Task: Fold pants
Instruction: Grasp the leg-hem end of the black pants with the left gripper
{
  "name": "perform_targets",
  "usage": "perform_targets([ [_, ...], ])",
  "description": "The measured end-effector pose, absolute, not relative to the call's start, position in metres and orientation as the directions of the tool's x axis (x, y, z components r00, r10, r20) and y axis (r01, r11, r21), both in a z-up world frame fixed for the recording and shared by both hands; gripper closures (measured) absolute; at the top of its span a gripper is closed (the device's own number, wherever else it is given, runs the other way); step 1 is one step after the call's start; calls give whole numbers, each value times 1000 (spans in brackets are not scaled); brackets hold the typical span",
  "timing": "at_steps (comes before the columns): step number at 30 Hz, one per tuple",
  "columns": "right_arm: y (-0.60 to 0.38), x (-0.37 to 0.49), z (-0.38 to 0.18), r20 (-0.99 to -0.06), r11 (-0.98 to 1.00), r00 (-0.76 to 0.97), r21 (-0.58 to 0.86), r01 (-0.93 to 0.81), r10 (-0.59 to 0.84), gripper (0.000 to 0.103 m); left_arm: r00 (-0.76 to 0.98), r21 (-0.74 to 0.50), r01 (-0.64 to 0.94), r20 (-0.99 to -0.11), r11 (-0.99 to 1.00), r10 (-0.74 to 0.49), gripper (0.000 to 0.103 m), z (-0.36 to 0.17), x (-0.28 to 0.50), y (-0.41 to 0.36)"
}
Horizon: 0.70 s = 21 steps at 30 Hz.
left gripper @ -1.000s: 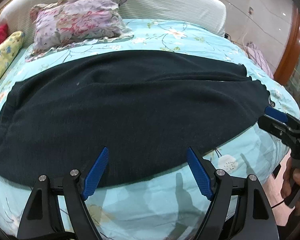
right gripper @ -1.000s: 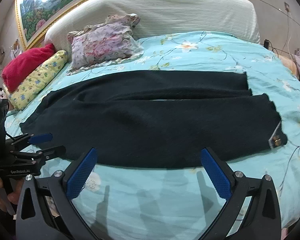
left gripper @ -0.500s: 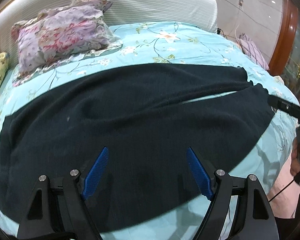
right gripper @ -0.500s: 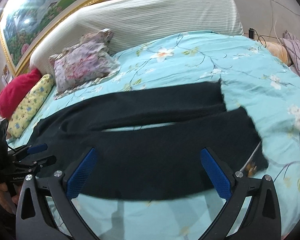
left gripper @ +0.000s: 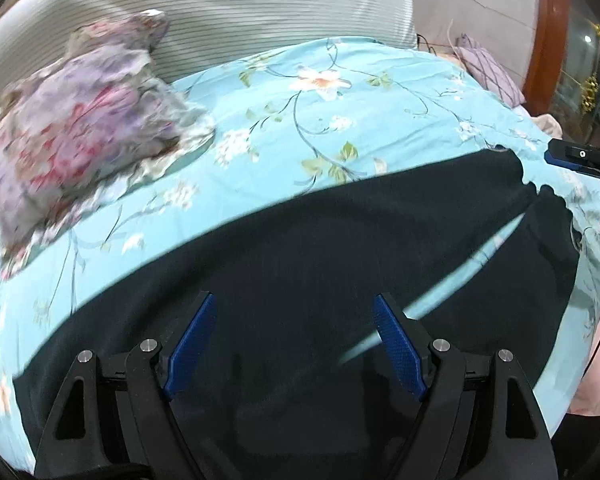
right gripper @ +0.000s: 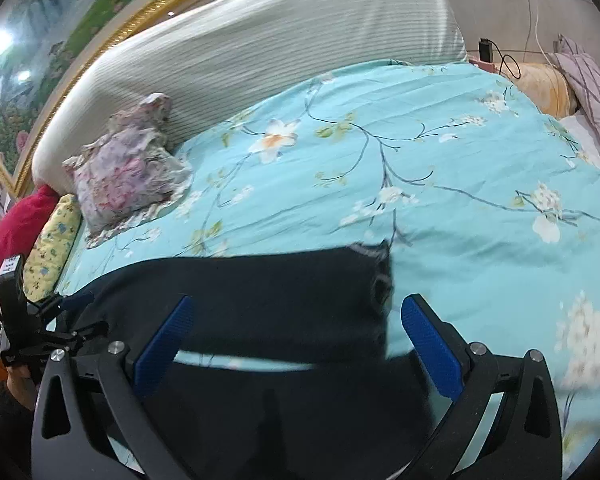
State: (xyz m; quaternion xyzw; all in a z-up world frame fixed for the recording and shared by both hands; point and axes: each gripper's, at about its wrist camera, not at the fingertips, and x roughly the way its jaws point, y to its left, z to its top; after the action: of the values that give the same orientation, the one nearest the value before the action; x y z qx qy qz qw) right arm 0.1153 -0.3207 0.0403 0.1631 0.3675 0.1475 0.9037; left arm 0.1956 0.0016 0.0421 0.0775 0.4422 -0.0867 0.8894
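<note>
**Inspector:** Pants (left gripper: 300, 264), dark, lie flat across the near side of your bed, on the blue flowered sheet (left gripper: 340, 120). The two legs run side by side with a thin strip of sheet showing between them.

**Operator:** And my claws?

**Inspector:** Your left claw (left gripper: 294, 346) is released, its blue pads spread wide above the dark cloth and gripping nothing. Your right claw (right gripper: 300, 346) is likewise released, poised over the leg ends, where one hem (right gripper: 380, 276) sits just ahead of the pads.

**Operator:** Whether the pads touch the cloth?

**Inspector:** I cannot tell from either view.

**Operator:** Anything else on the bed?

**Inspector:** A flowered pillow (right gripper: 128, 176) rests near the striped headboard (right gripper: 260, 52), well apart from the pants. A red cushion (right gripper: 16, 228) and a yellow one (right gripper: 52, 248) lie beside it at the left edge.
</note>
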Motion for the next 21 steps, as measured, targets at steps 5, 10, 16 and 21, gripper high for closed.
perform_targets([
  [5, -326, 150, 35, -663, 911, 643, 387, -145, 384, 0, 566, 76, 311, -815, 948, -121, 22, 40, 239, -4],
  [10, -323, 179, 23, -712, 913, 580, 372, -166, 395, 2, 530, 76, 393, -833, 916, -159, 22, 37, 280, -8],
  [16, -325, 198, 10, -730, 890, 515, 416, -187, 450, 11, 450, 63, 481, -874, 874, -185, 22, 19, 315, -20],
  [21, -325, 206, -1, -750, 884, 472, 430, -183, 463, 34, 358, 57, 533, -919, 844, -164, 27, -7, 329, -31],
])
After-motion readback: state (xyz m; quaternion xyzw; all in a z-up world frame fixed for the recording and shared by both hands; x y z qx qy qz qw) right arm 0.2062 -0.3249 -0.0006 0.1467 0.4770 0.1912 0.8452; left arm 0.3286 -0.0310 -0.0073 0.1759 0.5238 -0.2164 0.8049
